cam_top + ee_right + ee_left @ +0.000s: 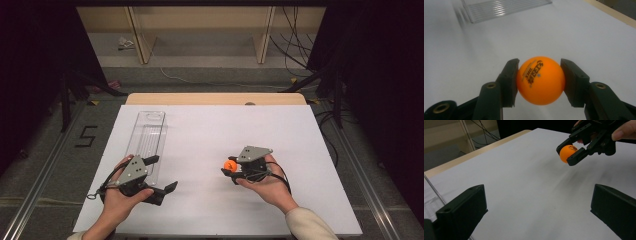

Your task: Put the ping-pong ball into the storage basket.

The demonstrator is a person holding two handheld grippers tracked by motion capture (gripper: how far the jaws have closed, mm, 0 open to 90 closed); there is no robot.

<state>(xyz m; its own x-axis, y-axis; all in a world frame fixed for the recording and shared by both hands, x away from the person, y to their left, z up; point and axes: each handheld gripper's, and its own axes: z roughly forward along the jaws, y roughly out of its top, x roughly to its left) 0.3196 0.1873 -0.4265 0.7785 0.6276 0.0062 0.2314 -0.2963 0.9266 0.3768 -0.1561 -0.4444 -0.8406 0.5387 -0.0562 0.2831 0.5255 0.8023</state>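
An orange table-tennis ball [540, 80] with black print sits pinched between the two black jaws of my right gripper [229, 166], which is shut on it just above the white table sheet. The same ball [568, 153] shows in the left gripper view, held at the upper right by the right gripper [570, 153]. In the high view the ball [230, 164] lies right of the table's middle. My left gripper [162, 174] rests at the front left with its jaws wide apart and nothing between them; it points toward the right gripper.
A clear plastic tray [148, 134] with a ribbed floor lies lengthwise on the left of the white sheet [210, 130], its near end beside my left gripper. The wooden table edge [215, 98] runs along the far side. Cables and dark stands surround the table.
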